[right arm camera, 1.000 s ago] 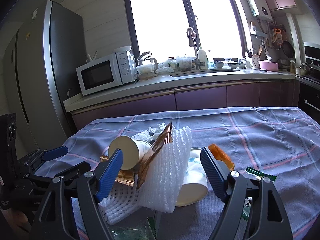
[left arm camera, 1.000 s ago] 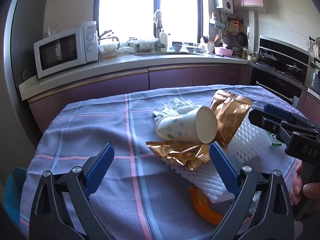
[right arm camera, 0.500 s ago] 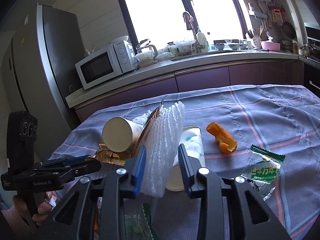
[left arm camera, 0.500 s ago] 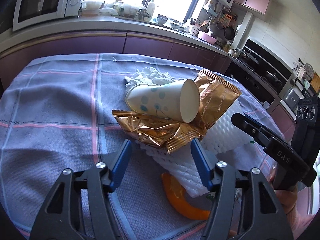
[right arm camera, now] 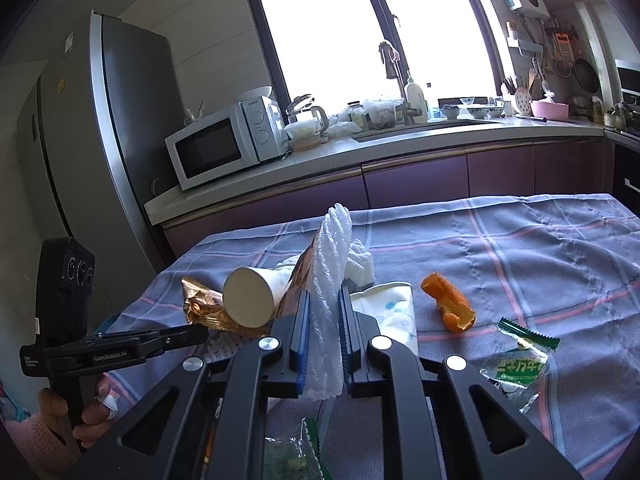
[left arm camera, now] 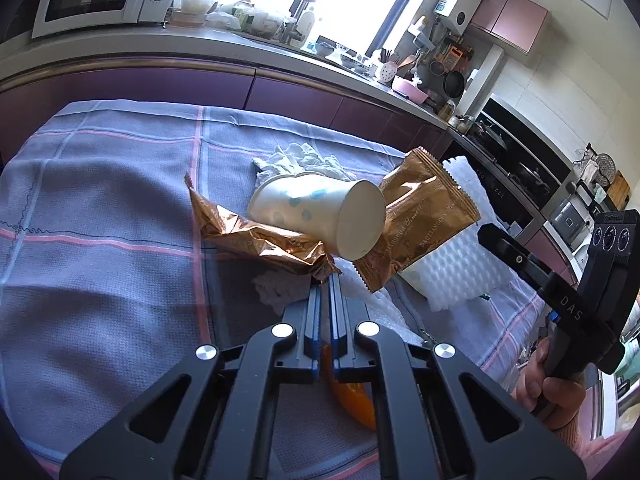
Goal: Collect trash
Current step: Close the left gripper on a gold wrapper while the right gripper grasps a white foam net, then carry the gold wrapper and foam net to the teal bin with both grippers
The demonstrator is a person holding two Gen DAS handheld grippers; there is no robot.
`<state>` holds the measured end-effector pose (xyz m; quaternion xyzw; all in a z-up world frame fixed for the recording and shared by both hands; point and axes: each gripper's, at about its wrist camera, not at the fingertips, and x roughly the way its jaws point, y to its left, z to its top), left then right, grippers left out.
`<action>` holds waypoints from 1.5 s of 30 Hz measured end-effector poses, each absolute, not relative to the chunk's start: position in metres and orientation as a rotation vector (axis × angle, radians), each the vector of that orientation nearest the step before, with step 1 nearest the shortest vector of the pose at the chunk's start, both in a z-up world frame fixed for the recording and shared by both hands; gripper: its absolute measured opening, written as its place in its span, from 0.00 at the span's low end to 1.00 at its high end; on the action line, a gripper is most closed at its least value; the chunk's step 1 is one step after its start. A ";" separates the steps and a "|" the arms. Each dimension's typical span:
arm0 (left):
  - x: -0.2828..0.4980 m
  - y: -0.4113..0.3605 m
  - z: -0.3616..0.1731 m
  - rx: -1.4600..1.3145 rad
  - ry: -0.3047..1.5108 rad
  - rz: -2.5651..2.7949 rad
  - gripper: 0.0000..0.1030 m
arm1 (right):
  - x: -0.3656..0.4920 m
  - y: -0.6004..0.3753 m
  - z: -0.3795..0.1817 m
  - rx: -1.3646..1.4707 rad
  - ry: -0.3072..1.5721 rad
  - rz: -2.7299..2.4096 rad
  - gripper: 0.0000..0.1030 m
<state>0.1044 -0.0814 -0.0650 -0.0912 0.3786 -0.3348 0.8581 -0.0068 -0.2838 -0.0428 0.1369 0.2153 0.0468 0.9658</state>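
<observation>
The left gripper has its fingers pressed nearly together on the corner of a crumpled gold wrapper, where a paper cup lies tipped. The right gripper has its fingers drawn in tight on an upright white foam sleeve. The whole heap sits mid-worktop, an orange peel nearby.

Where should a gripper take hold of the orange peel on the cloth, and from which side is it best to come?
Grip the orange peel across its narrow middle, coming straight down from above. It lies flat and long on the tablecloth, apart from the green wrapper and the flattened paper cup, so both long sides look free for the fingers.
</observation>
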 end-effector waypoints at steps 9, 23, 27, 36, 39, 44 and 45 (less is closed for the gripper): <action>0.095 -0.033 -0.048 -0.218 0.725 -0.658 0.01 | -0.017 -0.290 -0.016 0.254 0.356 0.048 0.12; 0.088 -0.014 -0.074 -0.241 0.801 -0.663 0.28 | -0.031 -0.287 0.007 0.234 0.272 0.051 0.12; 0.087 -0.017 -0.087 -0.262 0.852 -0.674 0.31 | -0.024 -0.279 -0.001 0.242 0.300 0.089 0.12; 0.114 -0.020 -0.108 -0.423 0.947 -0.712 0.39 | -0.013 -0.263 -0.019 0.253 0.357 0.150 0.12; 0.126 -0.022 -0.115 -0.484 0.982 -0.717 0.36 | -0.010 -0.260 -0.022 0.255 0.370 0.163 0.12; 0.135 -0.022 -0.123 -0.557 0.988 -0.727 0.17 | -0.005 -0.253 -0.027 0.251 0.390 0.179 0.12; 0.135 -0.020 -0.123 -0.555 0.980 -0.722 0.16 | -0.004 -0.252 -0.027 0.253 0.393 0.183 0.12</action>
